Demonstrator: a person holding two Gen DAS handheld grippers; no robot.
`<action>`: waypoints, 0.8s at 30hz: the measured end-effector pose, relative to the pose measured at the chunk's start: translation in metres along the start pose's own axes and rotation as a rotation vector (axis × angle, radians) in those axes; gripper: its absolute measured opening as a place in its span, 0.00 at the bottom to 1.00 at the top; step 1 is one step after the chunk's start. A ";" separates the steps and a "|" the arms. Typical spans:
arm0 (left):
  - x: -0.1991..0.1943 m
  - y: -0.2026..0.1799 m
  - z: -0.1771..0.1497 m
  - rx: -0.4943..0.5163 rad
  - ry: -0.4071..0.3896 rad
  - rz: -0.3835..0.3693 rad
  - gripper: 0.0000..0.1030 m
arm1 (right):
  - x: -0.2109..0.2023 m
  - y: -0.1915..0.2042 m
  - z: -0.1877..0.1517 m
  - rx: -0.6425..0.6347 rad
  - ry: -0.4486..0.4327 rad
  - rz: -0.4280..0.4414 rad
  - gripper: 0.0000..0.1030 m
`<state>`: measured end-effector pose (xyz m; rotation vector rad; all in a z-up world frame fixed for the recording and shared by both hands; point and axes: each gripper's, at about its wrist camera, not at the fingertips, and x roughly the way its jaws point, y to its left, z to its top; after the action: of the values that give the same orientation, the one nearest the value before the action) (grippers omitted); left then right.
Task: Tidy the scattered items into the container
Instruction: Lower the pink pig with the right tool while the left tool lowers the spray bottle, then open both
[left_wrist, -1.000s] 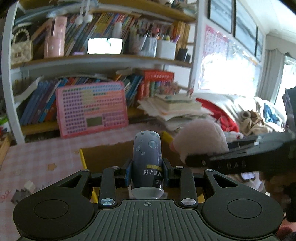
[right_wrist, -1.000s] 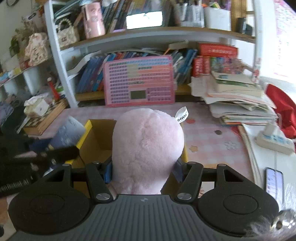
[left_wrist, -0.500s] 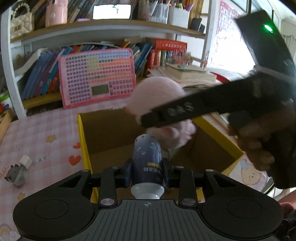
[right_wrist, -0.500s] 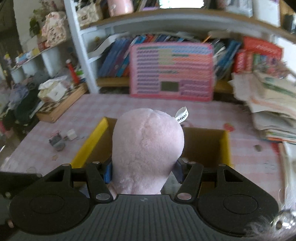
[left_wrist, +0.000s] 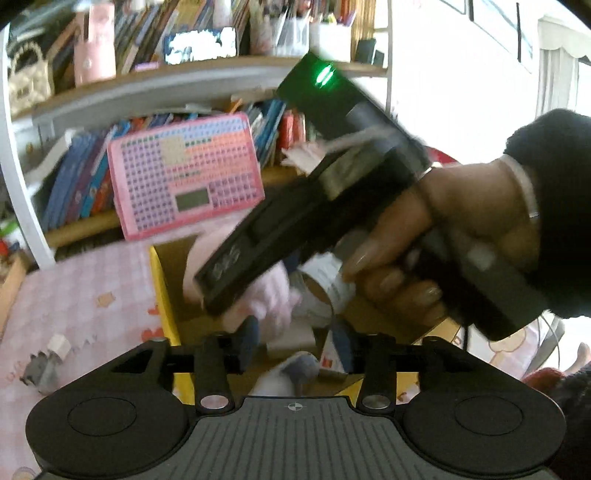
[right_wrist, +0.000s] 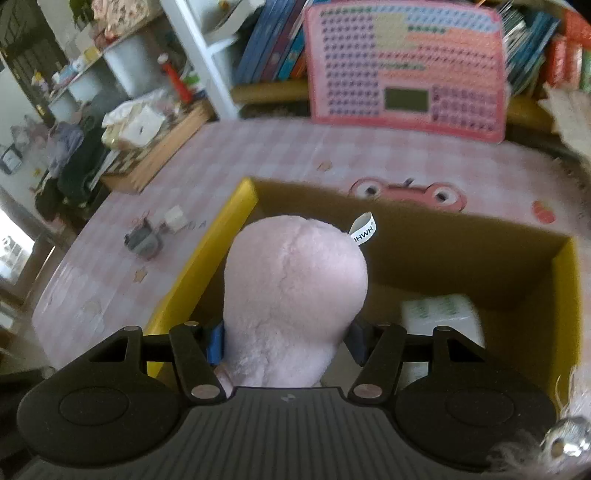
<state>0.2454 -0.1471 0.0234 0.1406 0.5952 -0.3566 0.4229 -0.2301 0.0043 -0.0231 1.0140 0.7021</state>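
Observation:
A yellow-rimmed cardboard box (left_wrist: 162, 295) (right_wrist: 207, 258) stands on the pink checked table. My left gripper (left_wrist: 295, 350) hangs over the box's near side, its jaws opening. The blue bottle (left_wrist: 295, 369) is a blur low between the fingers, and the pads are clear of it. My right gripper (right_wrist: 288, 339) is shut on a pink plush toy (right_wrist: 295, 288) and holds it over the left half of the box. In the left wrist view the right gripper's body, held in a hand (left_wrist: 461, 221), crosses in front with the plush (left_wrist: 269, 295) below it.
A white packet (right_wrist: 439, 314) lies inside the box, with a white roll (left_wrist: 325, 280) and a small carton (left_wrist: 334, 354). A grey toy (right_wrist: 144, 240) and a white cube (right_wrist: 175, 218) lie on the table left of the box. A pink keyboard toy (right_wrist: 406, 62) leans on the bookshelf.
The left jaws have spread and the blue bottle has slipped down out of their hold. The right gripper has swung over the box with the plush, lower and tipped more steeply.

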 end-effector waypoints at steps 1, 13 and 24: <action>-0.003 0.000 -0.001 0.002 -0.010 0.005 0.49 | 0.004 0.002 0.000 -0.005 0.008 0.003 0.57; -0.035 0.007 -0.003 -0.029 -0.072 0.099 0.65 | 0.010 0.015 -0.002 -0.031 -0.020 -0.038 0.77; -0.058 0.007 -0.012 -0.051 -0.094 0.148 0.79 | -0.036 0.035 -0.021 -0.088 -0.193 -0.083 0.80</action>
<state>0.1971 -0.1212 0.0467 0.1172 0.4978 -0.2029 0.3754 -0.2286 0.0318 -0.0717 0.7923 0.6595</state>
